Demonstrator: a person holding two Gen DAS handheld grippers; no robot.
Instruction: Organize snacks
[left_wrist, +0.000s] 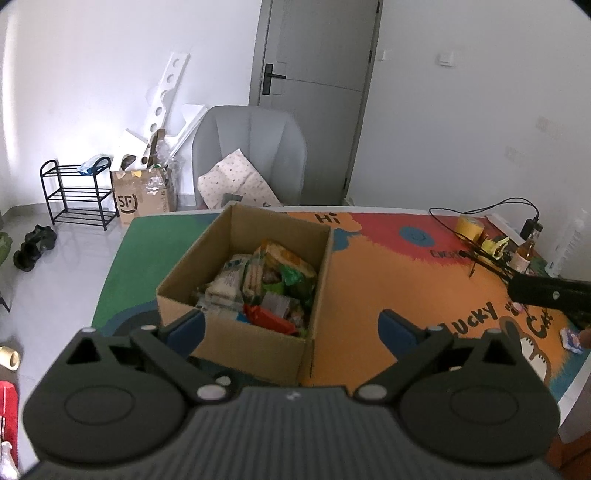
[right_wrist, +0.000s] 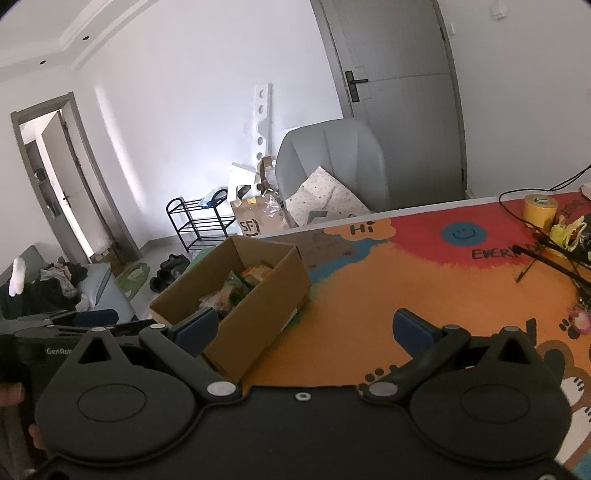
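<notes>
Bright mat carries our cardboard box of snack packets; both grippers hang empty, jaws apart; packets look light, crinkly, so we pinch edges

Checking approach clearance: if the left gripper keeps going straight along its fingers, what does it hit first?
Most likely the cardboard box: its near wall sits between the open fingers of the left gripper, with the snack packets just beyond. Depth is hard to judge through the fisheye lens.
</notes>
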